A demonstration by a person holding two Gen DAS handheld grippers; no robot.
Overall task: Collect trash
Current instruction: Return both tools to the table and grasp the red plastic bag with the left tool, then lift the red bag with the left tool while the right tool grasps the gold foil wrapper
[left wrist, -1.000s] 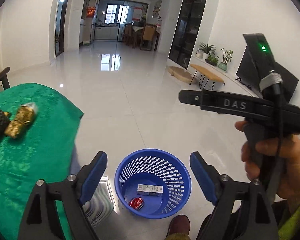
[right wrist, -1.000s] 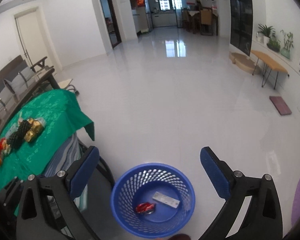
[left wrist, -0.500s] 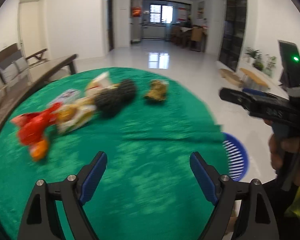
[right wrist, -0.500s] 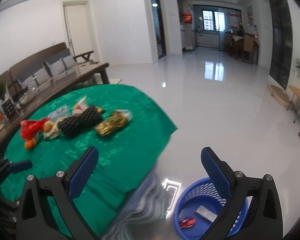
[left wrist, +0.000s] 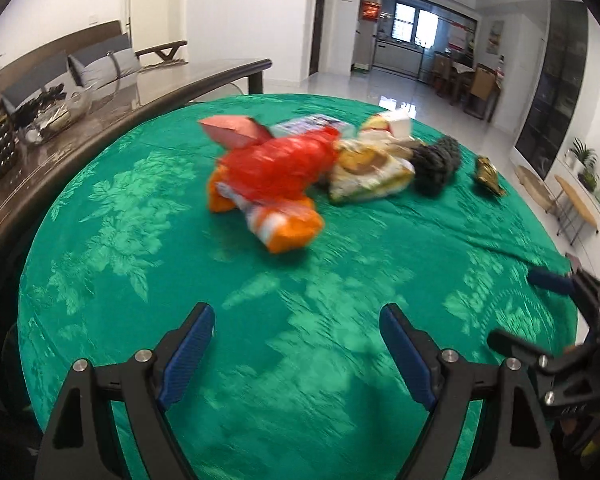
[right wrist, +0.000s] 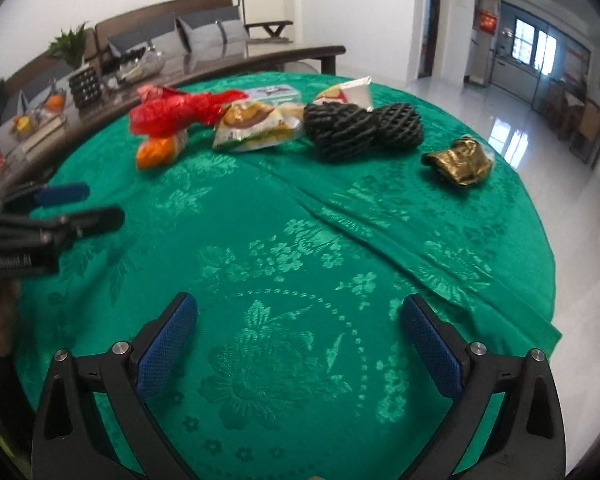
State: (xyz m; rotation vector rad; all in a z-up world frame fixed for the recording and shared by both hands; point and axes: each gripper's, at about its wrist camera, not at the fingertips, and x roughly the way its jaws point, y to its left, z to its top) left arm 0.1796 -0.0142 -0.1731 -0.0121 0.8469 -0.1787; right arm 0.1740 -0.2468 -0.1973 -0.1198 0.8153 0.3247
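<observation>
Trash lies in a row across the far part of a round table with a green cloth point(left wrist: 340, 360) point(right wrist: 300, 280): a red bag point(left wrist: 276, 164) point(right wrist: 172, 114) over an orange wrapper point(left wrist: 288, 226) point(right wrist: 156, 152), a yellow-white snack packet point(left wrist: 370, 176) point(right wrist: 256, 126), black foam netting point(left wrist: 436, 164) point(right wrist: 364, 128), and a gold wrapper point(left wrist: 487, 174) point(right wrist: 460, 162). My left gripper point(left wrist: 296, 348) is open and empty above the near cloth, facing the red bag. My right gripper point(right wrist: 296, 340) is open and empty over the near cloth.
A dark wooden table point(left wrist: 100, 92) with bowls and a plant borders the green table on the left. A sofa point(right wrist: 160, 34) stands behind it. Shiny white floor point(right wrist: 512, 120) lies to the right. In the right wrist view the left gripper shows at the left edge point(right wrist: 60, 216).
Both views have swung from the blue basket on the floor to the green table. The trash now looms closer. Both grippers stay open and empty.
</observation>
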